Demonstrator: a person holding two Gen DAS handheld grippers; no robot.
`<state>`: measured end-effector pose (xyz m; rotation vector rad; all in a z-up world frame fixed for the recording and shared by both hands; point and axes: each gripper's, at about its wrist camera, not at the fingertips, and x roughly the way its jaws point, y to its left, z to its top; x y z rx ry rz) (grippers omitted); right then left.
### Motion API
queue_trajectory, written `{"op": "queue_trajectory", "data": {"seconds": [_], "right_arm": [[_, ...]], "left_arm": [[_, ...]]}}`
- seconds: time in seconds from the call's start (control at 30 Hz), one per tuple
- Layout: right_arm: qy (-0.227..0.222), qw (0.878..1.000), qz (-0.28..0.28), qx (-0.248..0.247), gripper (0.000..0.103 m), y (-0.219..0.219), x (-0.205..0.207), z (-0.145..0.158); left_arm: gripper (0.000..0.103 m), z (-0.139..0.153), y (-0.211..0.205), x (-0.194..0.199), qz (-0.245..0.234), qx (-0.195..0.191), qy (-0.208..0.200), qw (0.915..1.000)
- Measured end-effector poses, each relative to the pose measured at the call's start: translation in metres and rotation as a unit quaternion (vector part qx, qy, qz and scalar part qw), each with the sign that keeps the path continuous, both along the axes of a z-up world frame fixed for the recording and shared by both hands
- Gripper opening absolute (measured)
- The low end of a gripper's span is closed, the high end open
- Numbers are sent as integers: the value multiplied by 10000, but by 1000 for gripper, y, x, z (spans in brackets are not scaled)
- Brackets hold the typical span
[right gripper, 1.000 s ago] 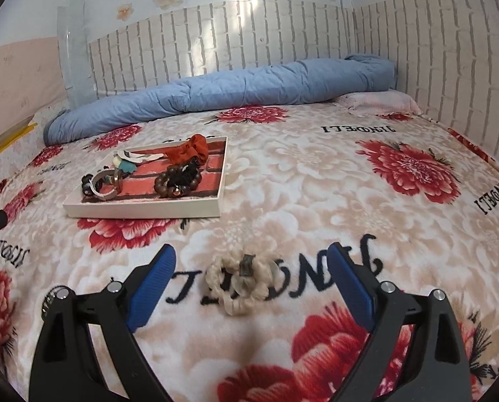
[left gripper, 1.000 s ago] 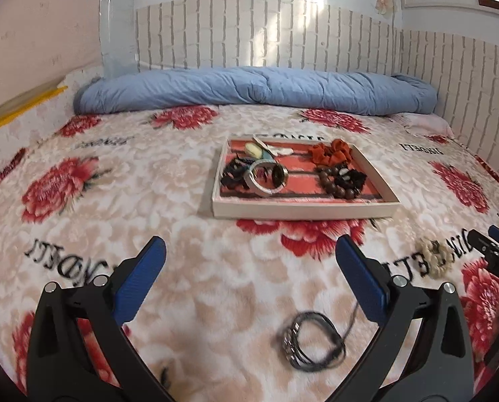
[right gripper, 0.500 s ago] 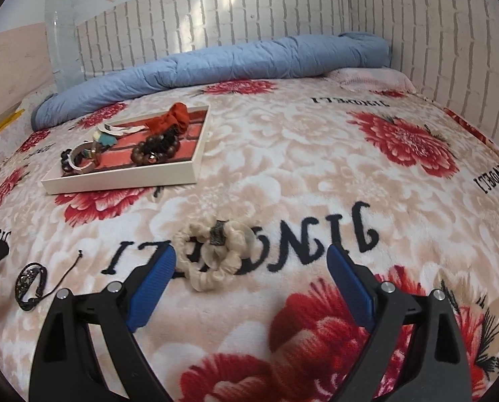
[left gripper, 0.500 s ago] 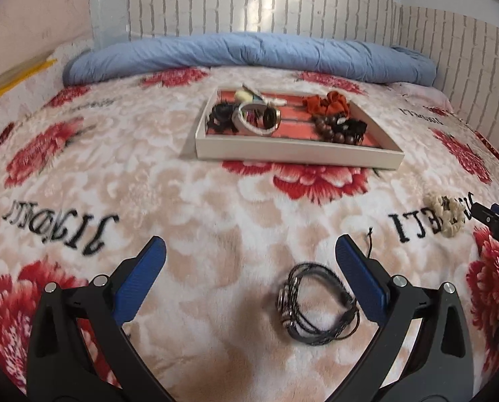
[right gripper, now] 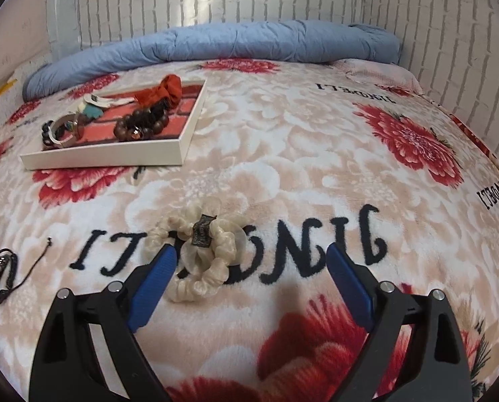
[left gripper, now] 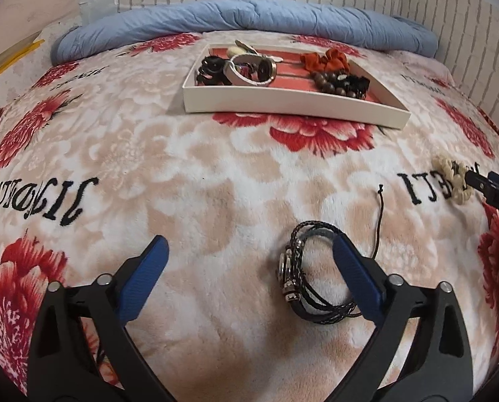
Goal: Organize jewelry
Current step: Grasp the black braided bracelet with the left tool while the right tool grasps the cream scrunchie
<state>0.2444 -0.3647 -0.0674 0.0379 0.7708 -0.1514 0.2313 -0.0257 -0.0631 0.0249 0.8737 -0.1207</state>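
A black braided bracelet (left gripper: pixel 303 268) with a metal clasp lies on the floral blanket. My left gripper (left gripper: pixel 248 241) hangs low over it with jaws closing. The bracelet is between the fingers, close to the right one, and no pad presses on it. A cream scrunchie (right gripper: pixel 221 248) with a dark tag lies just ahead of my right gripper (right gripper: pixel 249 251), by its left finger; this gripper is open and holds nothing. The white tray (left gripper: pixel 283 104) with a red bottom sits further back, also in the right wrist view as the tray (right gripper: pixel 115 159).
The tray holds a wooden bead bracelet (left gripper: pixel 330 82), an orange scrunchie (left gripper: pixel 326 58), a white bangle (left gripper: pixel 246 73) and other pieces. A rolled blue duvet (left gripper: pixel 249 20) lies along the brick-patterned wall at the back. Another wall bounds the bed on the right.
Both grippers have sunk toward the blanket and tilted down. The black bracelet now lies between the left fingers. The scrunchie sits closer to the right gripper's left finger.
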Motion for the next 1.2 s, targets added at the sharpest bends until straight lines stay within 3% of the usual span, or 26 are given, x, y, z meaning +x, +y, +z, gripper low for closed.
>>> {"op": "queue_trajectory", "data": {"seconds": [0.1, 0.17, 0.33, 0.57, 0.77, 0.93, 1.2], "right_arm": [[111, 9999, -9, 16, 84, -2, 8, -5], [220, 9998, 28, 14, 73, -1, 13, -9], [359, 9993, 123, -25, 62, 4, 19, -14], [334, 9987, 362, -136, 32, 15, 19, -13], [263, 9989, 392, -60, 21, 16, 16, -11], [219, 9991, 341, -81, 13, 16, 14, -9], [26, 9997, 237, -88, 10, 14, 10, -1]], "left_arm": [[83, -5, -4, 2, -95, 38, 102, 9999], [73, -9, -6, 5, -131, 94, 203, 9997], [66, -12, -9, 7, -219, 110, 257, 9994], [35, -10, -17, 7, -394, 176, 196, 9989], [14, -8, -15, 10, -398, 79, 156, 9991], [12, -6, -14, 12, -409, 29, 110, 9991], [11, -1, -13, 15, -391, -9, -17, 9992]]}}
